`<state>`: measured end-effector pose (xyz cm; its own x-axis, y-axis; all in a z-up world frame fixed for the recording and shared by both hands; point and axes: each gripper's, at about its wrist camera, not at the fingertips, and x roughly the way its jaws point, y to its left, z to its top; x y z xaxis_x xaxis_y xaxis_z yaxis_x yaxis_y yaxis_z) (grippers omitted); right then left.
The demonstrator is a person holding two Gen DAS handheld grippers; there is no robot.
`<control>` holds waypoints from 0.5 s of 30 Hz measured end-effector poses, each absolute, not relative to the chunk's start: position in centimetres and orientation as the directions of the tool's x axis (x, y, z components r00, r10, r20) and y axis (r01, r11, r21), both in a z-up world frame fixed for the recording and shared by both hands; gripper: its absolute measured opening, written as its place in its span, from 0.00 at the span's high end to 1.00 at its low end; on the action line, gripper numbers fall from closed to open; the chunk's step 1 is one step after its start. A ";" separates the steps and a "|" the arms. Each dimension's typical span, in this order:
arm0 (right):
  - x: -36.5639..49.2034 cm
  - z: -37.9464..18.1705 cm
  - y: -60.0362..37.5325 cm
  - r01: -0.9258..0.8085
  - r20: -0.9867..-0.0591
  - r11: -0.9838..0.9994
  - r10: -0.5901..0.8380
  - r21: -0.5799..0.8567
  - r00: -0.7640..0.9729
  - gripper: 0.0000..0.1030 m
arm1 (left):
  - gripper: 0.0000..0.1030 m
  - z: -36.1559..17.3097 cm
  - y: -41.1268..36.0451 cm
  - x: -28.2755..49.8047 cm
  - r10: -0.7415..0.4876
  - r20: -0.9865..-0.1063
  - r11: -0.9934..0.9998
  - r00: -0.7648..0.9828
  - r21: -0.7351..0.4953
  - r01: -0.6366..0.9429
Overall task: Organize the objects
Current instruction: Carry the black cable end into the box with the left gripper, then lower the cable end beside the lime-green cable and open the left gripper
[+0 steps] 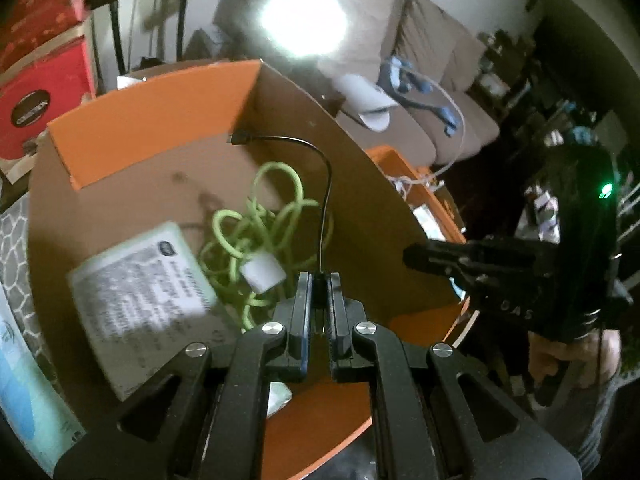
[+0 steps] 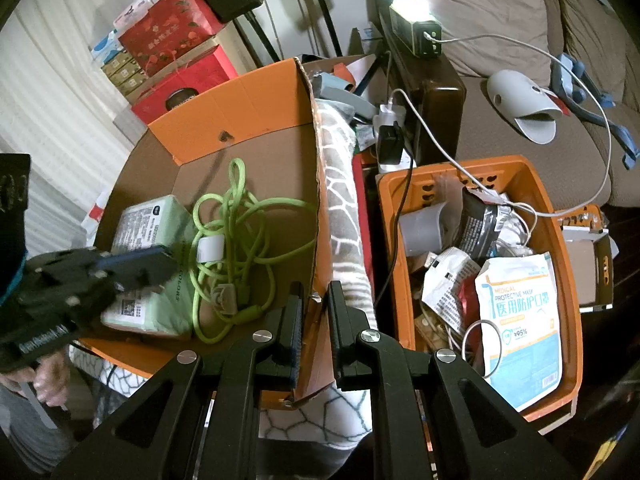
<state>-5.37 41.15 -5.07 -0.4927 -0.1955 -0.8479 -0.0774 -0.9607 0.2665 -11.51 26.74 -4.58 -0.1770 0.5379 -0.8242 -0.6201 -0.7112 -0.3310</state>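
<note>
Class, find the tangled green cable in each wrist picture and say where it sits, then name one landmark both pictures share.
Left wrist view: green cable lies centre, in the cardboard box, above the gripper's fingers.
Right wrist view: green cable lies left of centre, in the same box.
Shared landmark: the pale green packet beside it.

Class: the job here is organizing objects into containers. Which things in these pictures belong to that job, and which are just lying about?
In the job:
left gripper, holding the black cable
right gripper, gripping the box wall
cardboard box
green cable
green pack
orange basket
mask pack

Lying about:
sofa
lamp
red cartons
</note>
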 end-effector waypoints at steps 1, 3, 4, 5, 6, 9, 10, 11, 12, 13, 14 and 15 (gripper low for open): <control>-5.4 -5.1 41.1 -0.077 -0.848 -0.961 -0.196 0.267 -0.493 0.90 | 0.94 -4.8 27.0 -11.4 0.535 -0.828 -0.709 -0.170 -0.330 -0.624; -5.3 -5.1 41.1 -0.077 -0.848 -0.961 -0.196 0.267 -0.493 0.90 | 0.94 -5.2 27.3 -11.2 0.524 -0.837 -0.705 -0.160 -0.320 -0.633; -5.3 -5.1 41.1 -0.077 -0.847 -0.960 -0.196 0.268 -0.494 0.90 | 0.94 -5.4 27.4 -11.1 0.519 -0.840 -0.704 -0.157 -0.315 -0.637; -5.3 -5.1 41.1 -0.077 -0.847 -0.960 -0.196 0.267 -0.494 0.90 | 0.94 -5.6 27.5 -11.0 0.515 -0.844 -0.701 -0.152 -0.312 -0.642; -5.4 -5.1 41.1 -0.077 -0.848 -0.961 -0.196 0.267 -0.493 0.90 | 0.94 -5.8 27.7 -10.8 0.511 -0.847 -0.697 -0.147 -0.308 -0.647; -5.4 -5.1 41.1 -0.077 -0.848 -0.961 -0.195 0.266 -0.493 0.90 | 0.94 -6.1 28.1 -10.7 0.500 -0.855 -0.692 -0.138 -0.298 -0.657; -5.4 -5.1 41.1 -0.077 -0.848 -0.961 -0.195 0.266 -0.493 0.90 | 0.94 -6.3 28.2 -10.6 0.495 -0.858 -0.692 -0.136 -0.294 -0.660; -5.4 -5.1 41.1 -0.078 -0.848 -0.961 -0.195 0.266 -0.493 0.90 | 0.94 -6.4 28.3 -10.7 0.490 -0.861 -0.692 -0.135 -0.290 -0.661; -5.4 -5.1 41.1 -0.077 -0.848 -0.961 -0.195 0.266 -0.493 0.90 | 0.94 -6.6 28.4 -10.7 0.485 -0.865 -0.691 -0.131 -0.287 -0.663; -5.3 -5.1 41.2 -0.077 -0.848 -0.961 -0.195 0.266 -0.493 0.90 | 0.94 -6.8 28.5 -10.7 0.481 -0.867 -0.691 -0.127 -0.285 -0.665; -5.3 -5.1 41.2 -0.078 -0.848 -0.960 -0.196 0.267 -0.493 0.90 | 0.94 -6.9 28.7 -10.6 0.477 -0.870 -0.691 -0.126 -0.283 -0.665; -5.3 -5.1 41.1 -0.078 -0.848 -0.960 -0.196 0.267 -0.493 0.90 | 0.94 -7.1 28.8 -10.6 0.471 -0.873 -0.693 -0.126 -0.278 -0.665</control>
<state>-5.34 41.14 -5.10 -0.4929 -0.1960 -0.8478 -0.0782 -0.9604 0.2675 -10.64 28.78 -7.07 -0.1261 0.4714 -0.8729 -0.6651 -0.6930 -0.2781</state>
